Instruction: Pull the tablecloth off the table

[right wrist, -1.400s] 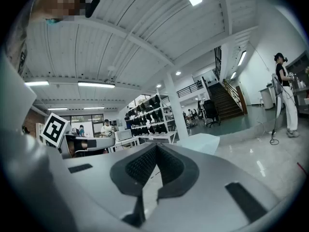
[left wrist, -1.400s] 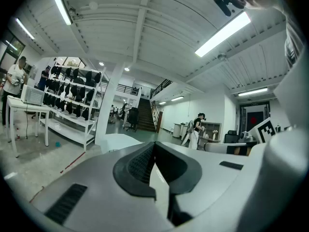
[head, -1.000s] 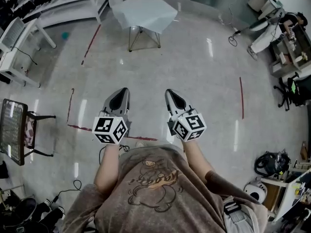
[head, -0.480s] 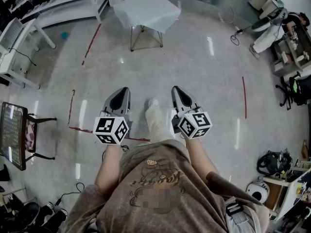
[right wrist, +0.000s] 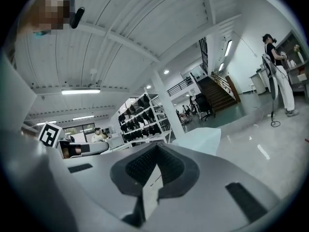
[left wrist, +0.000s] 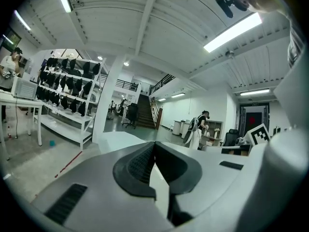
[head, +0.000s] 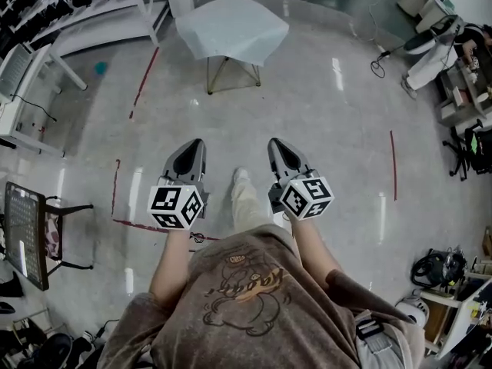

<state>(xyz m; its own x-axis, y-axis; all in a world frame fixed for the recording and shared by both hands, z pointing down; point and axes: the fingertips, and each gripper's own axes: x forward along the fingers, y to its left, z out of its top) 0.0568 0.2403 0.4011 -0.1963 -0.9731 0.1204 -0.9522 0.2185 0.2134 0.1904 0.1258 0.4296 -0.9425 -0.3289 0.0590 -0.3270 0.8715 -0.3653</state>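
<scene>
Pale blue-white tablecloth (head: 231,28) drapes small tabletop, corners hanging over thin metal legs (head: 232,74); stands at top of head view. Wide bare floor (head: 330,137) between cloth and person; shelving (head: 92,10) to its left. Left gripper (head: 195,144), right gripper (head: 274,143): jaws closed together, nothing held, well apart from cloth.

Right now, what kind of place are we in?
Probably a big workshop or lab: white shelving racks of dark gear, red tape lines on the shiny grey floor, and cluttered work desks.

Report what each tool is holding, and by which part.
Nothing is held. The left tool and right tool are both shut and empty; the pale blue tablecloth lies untouched ahead.
</scene>
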